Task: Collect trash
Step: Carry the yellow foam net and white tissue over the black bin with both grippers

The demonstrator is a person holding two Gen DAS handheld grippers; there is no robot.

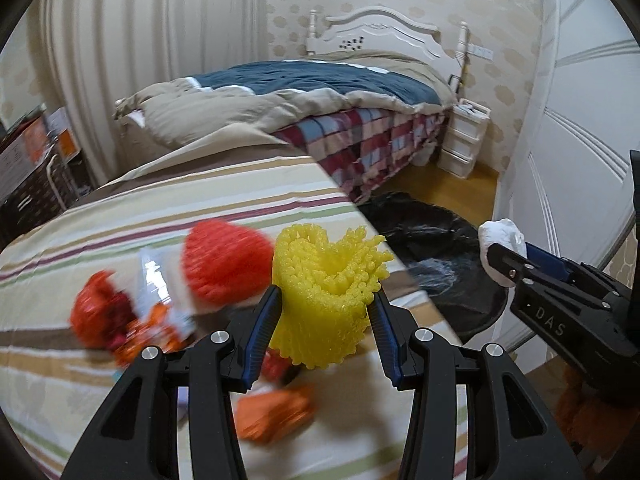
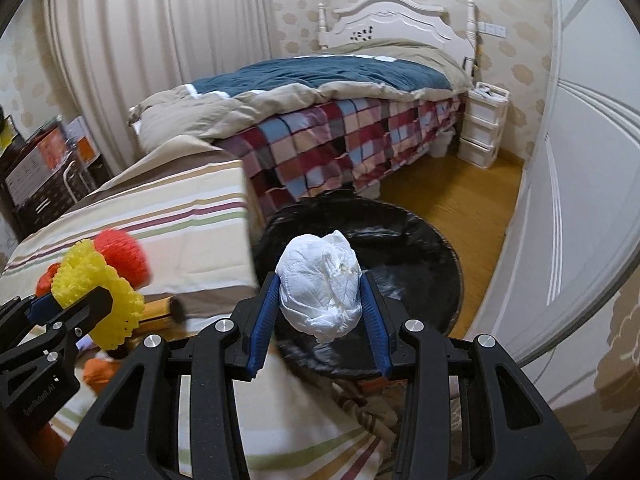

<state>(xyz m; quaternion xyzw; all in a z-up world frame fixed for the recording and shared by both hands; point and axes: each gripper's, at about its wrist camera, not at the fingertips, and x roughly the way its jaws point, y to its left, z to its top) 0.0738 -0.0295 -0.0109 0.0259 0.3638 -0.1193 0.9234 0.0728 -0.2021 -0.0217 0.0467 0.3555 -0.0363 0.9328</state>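
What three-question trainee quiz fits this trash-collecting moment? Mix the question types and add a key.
1. True or false: the left gripper holds the white paper wad.
2. Which thing lies in front of the right gripper? A) an open drawer B) the black-lined trash bin C) a pillow
3. Fill in: the red foam net lies on the ____ cloth.

Key:
1. False: it is clamped on the yellow foam net; the white paper wad sits between the right gripper's pads.
2. B
3. Striped: it rests on the striped cloth, beside blurred orange wrappers.
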